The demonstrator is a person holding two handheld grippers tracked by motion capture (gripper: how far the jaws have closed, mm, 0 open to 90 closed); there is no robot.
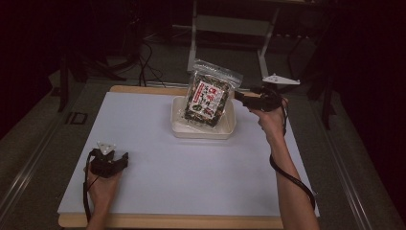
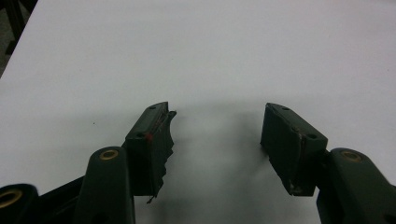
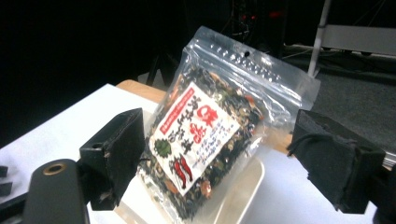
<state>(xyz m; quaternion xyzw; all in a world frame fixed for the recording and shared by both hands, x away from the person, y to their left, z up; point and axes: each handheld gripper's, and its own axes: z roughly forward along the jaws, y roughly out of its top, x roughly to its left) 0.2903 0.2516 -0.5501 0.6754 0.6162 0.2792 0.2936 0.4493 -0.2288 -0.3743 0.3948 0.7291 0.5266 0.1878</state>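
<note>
Snack bag [image 1: 209, 96]: clear zip pouch, dark dried mix inside, red-and-white label. It stands tilted in a shallow cream tray [image 1: 229, 130], lower edge down in the tray, zip end up and leaning toward the far edge of the counter [image 1: 158, 177]. Tray sits toward the counter's far edge, right of centre.

Right gripper [image 1: 239, 96] is level, just beside the bag's right edge. Its fingers [image 3: 116, 149] are spread wide. In the right gripper view the bag lies between them, but neither pad presses on it. No grip on the bag.

Left gripper [image 1: 125, 157] rests near the counter's near-left corner, well apart from the tray. Fingers [image 2: 152, 140] spread, nothing but bare counter between them.

Judgement: the step in hand looks like setting the bag into the tray and letting go. To do it well, the right gripper should back straight out along its own line, fingers kept wide, so no pad drags the film and tips the bag. The bag's lean looks unsteady; it may slump flat once left alone.
</note>
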